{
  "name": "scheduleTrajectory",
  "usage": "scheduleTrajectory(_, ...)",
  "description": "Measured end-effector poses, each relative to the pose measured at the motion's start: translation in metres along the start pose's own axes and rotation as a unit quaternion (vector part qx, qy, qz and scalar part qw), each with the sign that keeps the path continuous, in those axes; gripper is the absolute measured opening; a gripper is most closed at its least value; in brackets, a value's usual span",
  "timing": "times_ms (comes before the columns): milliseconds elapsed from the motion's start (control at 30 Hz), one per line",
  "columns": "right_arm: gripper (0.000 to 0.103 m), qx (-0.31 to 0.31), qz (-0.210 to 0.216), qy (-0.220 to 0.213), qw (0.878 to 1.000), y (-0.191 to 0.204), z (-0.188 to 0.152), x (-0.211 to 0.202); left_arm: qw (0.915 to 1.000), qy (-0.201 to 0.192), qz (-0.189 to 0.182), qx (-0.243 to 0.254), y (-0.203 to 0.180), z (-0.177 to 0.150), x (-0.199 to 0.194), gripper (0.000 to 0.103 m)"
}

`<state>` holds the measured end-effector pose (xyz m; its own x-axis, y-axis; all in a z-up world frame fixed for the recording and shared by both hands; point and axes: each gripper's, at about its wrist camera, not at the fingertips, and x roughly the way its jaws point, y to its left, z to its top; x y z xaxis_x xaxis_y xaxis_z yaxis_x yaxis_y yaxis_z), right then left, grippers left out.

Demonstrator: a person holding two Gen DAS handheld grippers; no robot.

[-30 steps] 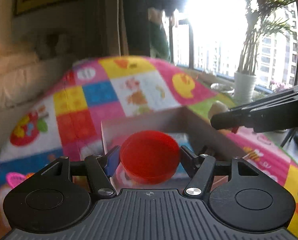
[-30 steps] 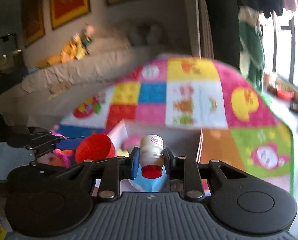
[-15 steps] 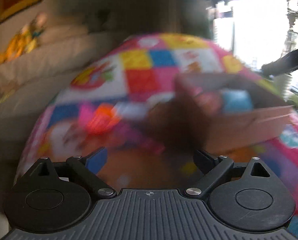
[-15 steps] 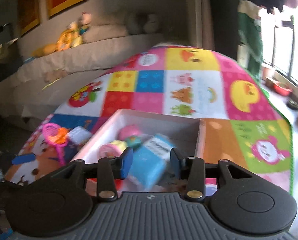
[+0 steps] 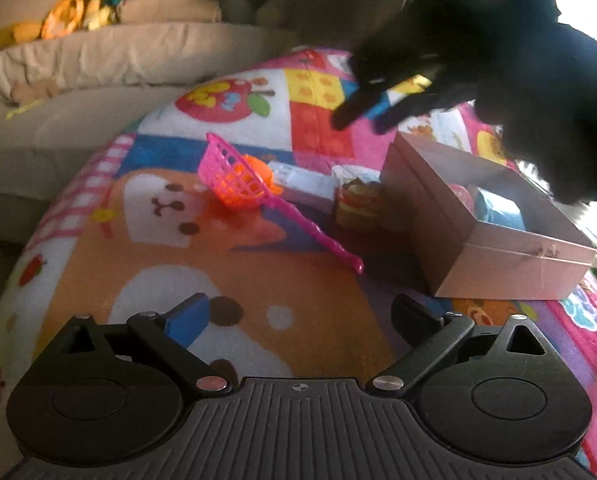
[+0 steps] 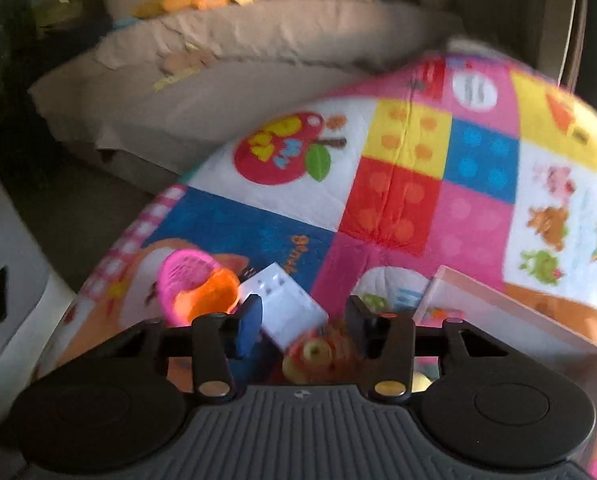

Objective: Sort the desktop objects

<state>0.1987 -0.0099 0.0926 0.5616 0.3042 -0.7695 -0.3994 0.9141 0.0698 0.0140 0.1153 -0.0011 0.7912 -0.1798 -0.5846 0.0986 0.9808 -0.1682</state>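
Note:
A pink plastic scoop (image 5: 258,196) lies on the colourful play mat with an orange toy (image 5: 258,170) in its basket. Beside it lie a white box (image 5: 302,182) and a toy burger (image 5: 358,204). A cardboard box (image 5: 494,236) at right holds a blue pack (image 5: 498,208) and other toys. My left gripper (image 5: 298,318) is open and empty above the mat, short of the scoop. My right gripper (image 6: 302,324) is open and empty, just above the white box (image 6: 286,304) and the toy burger (image 6: 318,354); it shows dark in the left wrist view (image 5: 362,118).
The play mat (image 6: 398,200) covers the surface. A beige sofa (image 5: 98,60) with stuffed toys stands behind it. A white container (image 6: 2,280) stands at the left of the mat. The cardboard box edge (image 6: 498,308) is at the right gripper's right.
Both grippers let go of their loads, the red lid and the small bottle, over the box. Both swung left, away from the box, toward the loose toys on the mat.

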Motion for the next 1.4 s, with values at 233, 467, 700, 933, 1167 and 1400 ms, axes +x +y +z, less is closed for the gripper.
scheduleTrajectory(233,0.034,0.076,-0.010,0.063,0.995,-0.011,0.013,0.076,0.9996,0.000,-0.012,-0.025,0.008,0.000,0.000,0.101)
scheduleTrajectory(467,0.034,0.037,0.081,0.136,0.987,0.006,-0.013,0.051,0.9994,-0.002,-0.018,-0.029,0.009,0.000,-0.001,0.101)
scheduleTrajectory(700,0.039,0.012,-0.009,0.079,0.997,-0.004,0.000,0.021,0.9994,-0.001,-0.017,-0.029,0.008,0.000,-0.002,0.101)
scheduleTrajectory(933,0.035,-0.012,-0.081,0.085,0.993,0.002,-0.004,0.065,0.9994,-0.001,-0.018,-0.030,0.008,0.000,-0.001,0.101)
scheduleTrajectory(1167,0.017,-0.062,-0.035,0.127,0.989,0.025,-0.027,0.058,0.9993,0.001,-0.022,-0.031,0.008,0.000,-0.002,0.102)
scheduleTrajectory(1400,0.017,-0.043,0.045,0.164,0.985,0.037,-0.061,0.027,0.9993,0.023,-0.028,0.008,0.001,-0.006,-0.009,0.103)
